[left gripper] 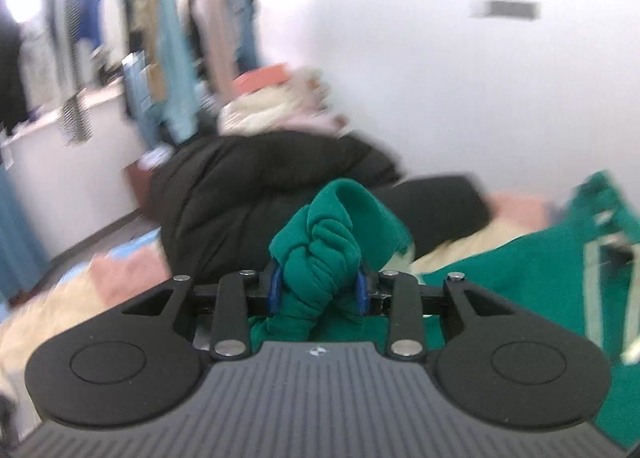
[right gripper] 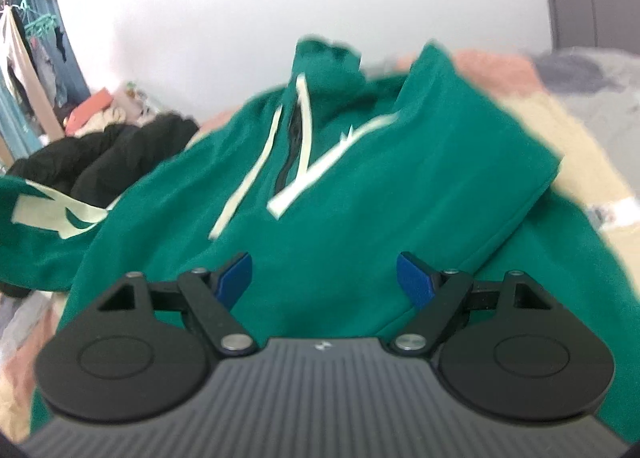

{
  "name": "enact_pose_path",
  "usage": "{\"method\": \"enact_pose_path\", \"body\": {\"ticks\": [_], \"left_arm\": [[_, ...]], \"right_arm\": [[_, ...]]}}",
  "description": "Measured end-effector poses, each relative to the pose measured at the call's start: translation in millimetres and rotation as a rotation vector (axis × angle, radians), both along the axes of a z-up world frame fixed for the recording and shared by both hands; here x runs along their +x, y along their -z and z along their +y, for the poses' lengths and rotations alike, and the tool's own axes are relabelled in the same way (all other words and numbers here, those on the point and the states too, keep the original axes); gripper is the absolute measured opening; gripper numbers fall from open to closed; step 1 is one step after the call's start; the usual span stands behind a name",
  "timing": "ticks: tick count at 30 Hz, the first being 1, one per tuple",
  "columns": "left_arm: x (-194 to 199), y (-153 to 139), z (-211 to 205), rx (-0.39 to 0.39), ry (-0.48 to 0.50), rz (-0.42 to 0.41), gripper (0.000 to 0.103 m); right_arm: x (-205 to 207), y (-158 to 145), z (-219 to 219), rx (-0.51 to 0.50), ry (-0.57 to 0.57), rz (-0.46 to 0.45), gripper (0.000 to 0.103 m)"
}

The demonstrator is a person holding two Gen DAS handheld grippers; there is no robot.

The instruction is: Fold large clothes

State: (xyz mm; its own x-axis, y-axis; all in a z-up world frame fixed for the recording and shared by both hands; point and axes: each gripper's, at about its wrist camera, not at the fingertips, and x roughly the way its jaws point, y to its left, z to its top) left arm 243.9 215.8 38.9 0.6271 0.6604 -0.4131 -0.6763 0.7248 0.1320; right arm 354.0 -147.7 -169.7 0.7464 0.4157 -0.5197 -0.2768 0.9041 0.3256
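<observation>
A green hoodie [right gripper: 360, 194] with pale drawstrings and white stripes lies spread on a blanket-covered bed. Its right sleeve is folded across the chest. My left gripper [left gripper: 318, 290] is shut on a bunched green sleeve [left gripper: 332, 234] of the hoodie and holds it lifted above the bed. More of the hoodie shows in the left wrist view [left gripper: 540, 270] at the right. My right gripper [right gripper: 326, 278] is open and empty, hovering just above the hoodie's lower front. Both views are blurred by motion.
A black puffy jacket [left gripper: 248, 194] lies on the bed behind the sleeve; it also shows in the right wrist view [right gripper: 108, 154]. A pile of pale clothes [left gripper: 276, 106] sits beyond it. Hanging clothes [left gripper: 160, 38] fill the far left. The white wall [left gripper: 460, 78] runs behind the bed.
</observation>
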Motion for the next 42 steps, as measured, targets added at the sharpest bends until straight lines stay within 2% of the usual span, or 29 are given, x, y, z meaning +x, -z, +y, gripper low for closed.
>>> {"method": "enact_pose_path", "body": {"ticks": [4, 7, 11, 14, 18, 22, 24, 26, 28, 30, 33, 36, 39, 42], "left_arm": [[15, -58, -52, 0.016, 0.139, -0.045, 0.038], [37, -93, -106, 0.025, 0.272, -0.062, 0.038], [82, -111, -185, 0.071, 0.447, -0.022, 0.038], [115, -103, -232, 0.080, 0.534, -0.011, 0.038], [158, -63, -281, -0.008, 0.648, 0.039, 0.039], [185, -16, -300, -0.122, 0.724, 0.098, 0.042], [193, 5, -300, -0.194, 0.751, 0.127, 0.047], [196, 23, -294, -0.259, 0.778, 0.149, 0.058], [193, 35, -281, -0.286, 0.788, 0.156, 0.073], [183, 42, -256, -0.310, 0.785, 0.143, 0.080], [168, 51, -204, -0.382, 0.783, 0.097, 0.082], [145, 62, -153, -0.411, 0.740, 0.070, 0.085], [134, 94, -98, -0.495, 0.620, 0.068, 0.085], [129, 132, -45, -0.620, 0.501, 0.063, 0.084]], "right_arm": [[-6, -10, -6, 0.014, 0.007, -0.055, 0.081], [-7, -13, -13, 0.045, 0.021, -0.059, 0.081], [-4, -14, -26, 0.087, 0.057, -0.047, 0.081], [-1, -12, -38, 0.124, 0.096, -0.031, 0.081], [-2, -6, -49, 0.130, 0.128, -0.025, 0.081], [6, 1, -54, 0.114, 0.143, -0.022, 0.081], [9, 6, -57, 0.114, 0.159, -0.013, 0.081], [11, 10, -61, 0.107, 0.178, -0.001, 0.081], [12, 11, -66, 0.106, 0.204, 0.009, 0.081], [12, 10, -72, 0.114, 0.230, 0.018, 0.081], [9, 6, -78, 0.125, 0.243, 0.013, 0.081], [3, -2, -79, 0.123, 0.258, -0.009, 0.081], [0, -7, -71, 0.093, 0.246, -0.044, 0.081], [4, -5, -59, 0.074, 0.211, -0.040, 0.081]]}}
